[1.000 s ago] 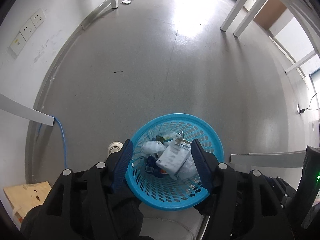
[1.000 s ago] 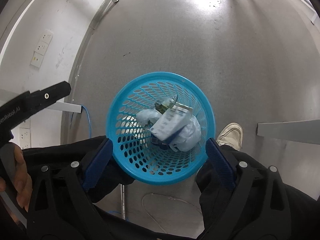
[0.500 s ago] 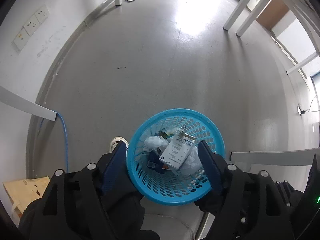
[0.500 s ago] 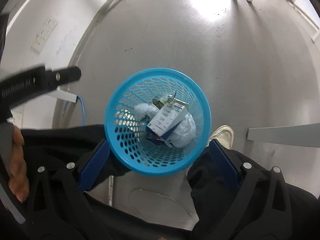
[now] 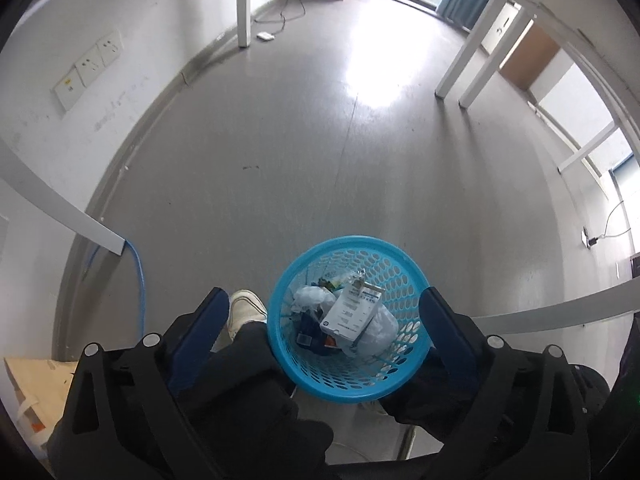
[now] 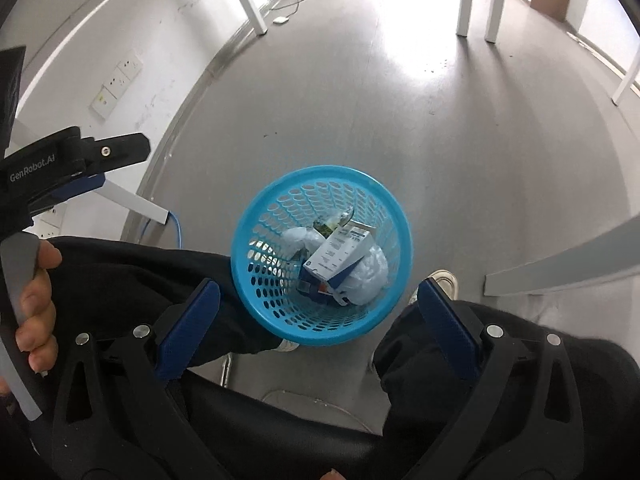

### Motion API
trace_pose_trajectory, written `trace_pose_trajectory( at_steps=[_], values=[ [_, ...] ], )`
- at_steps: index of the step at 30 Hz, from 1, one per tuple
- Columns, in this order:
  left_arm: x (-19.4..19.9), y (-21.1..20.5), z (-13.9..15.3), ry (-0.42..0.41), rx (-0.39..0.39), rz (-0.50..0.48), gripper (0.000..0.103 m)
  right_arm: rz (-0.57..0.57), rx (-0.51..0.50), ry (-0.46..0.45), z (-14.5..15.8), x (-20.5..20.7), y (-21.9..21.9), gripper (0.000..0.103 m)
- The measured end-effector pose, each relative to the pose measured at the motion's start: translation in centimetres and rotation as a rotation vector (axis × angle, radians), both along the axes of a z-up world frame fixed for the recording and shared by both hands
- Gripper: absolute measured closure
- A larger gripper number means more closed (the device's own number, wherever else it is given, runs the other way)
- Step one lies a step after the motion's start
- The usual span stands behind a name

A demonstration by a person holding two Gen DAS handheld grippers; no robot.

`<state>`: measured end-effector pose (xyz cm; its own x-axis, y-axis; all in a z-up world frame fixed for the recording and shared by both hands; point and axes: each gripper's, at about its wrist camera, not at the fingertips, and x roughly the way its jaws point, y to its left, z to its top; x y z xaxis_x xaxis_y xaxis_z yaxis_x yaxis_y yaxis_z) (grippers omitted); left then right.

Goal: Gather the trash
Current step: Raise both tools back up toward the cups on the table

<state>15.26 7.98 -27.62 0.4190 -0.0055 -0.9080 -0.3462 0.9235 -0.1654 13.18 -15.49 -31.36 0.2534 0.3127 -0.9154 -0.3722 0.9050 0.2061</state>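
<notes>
A blue mesh waste basket (image 5: 396, 256) stands on the grey floor below me; it also shows in the right wrist view (image 6: 276, 196). Inside lie a white carton (image 5: 352, 312) (image 6: 336, 254), crumpled white plastic (image 5: 378, 328) (image 6: 370, 272) and other scraps. My left gripper (image 5: 322, 320) is open and empty, high above the basket. My right gripper (image 6: 318, 312) is open and empty too, above the basket. The left gripper's arm (image 6: 76, 160) shows at the left of the right wrist view.
White table legs (image 5: 243, 4) (image 5: 464, 60) stand across the floor. A blue cable (image 5: 138, 276) runs by the wall at left. Wall sockets (image 5: 88, 68) sit on the white wall. The person's dark trousers (image 5: 248, 368) and white shoe (image 5: 244, 308) flank the basket. A paper bag (image 5: 36, 392) lies bottom left.
Both grippers have risen away from the basket, so it looks smaller and more of the room shows. The left gripper's jaws have opened wider.
</notes>
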Motion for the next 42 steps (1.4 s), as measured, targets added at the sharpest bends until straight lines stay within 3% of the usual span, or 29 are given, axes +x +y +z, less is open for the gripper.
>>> trace_pose_trajectory(
  at_steps=[10, 14, 16, 23, 30, 35, 42],
  values=[
    [-4.9, -0.4, 3.2, -0.13, 0.02, -0.001, 0.006, 0.027, 0.069, -0.064, 4.4, -4.2, -1.2, 0.008],
    [-7.2, -1.6, 4.9, -0.149, 0.151, -0.002, 0.006, 0.07, 0.048, -0.111, 6.7, -6.5, -1.6, 0.008],
    [-8.4, -2.5, 5.8, -0.162, 0.171, -0.043, 0.006, 0.072, 0.052, -0.129, 7.7, -7.7, -2.3, 0.008],
    [-12.6, -3.2, 9.5, -0.26, 0.132, -0.11, 0.006, 0.07, 0.092, -0.225, 11.7, -10.4, -4.6, 0.008],
    [-15.3, -3.7, 15.0, -0.399, 0.167, -0.13, 0.006, 0.068, 0.124, -0.327, 16.2, -11.7, -6.3, 0.008],
    [-15.8, -4.3, 19.7, -0.526, 0.139, -0.129, 0.006, 0.016, 0.171, -0.45, 21.6, -11.8, -8.3, 0.008],
    [-13.9, -5.2, 24.1, -0.619, 0.177, -0.149, 0.006, -0.054, 0.222, -0.559, 27.7, -9.9, -10.4, 0.008]
  ],
)
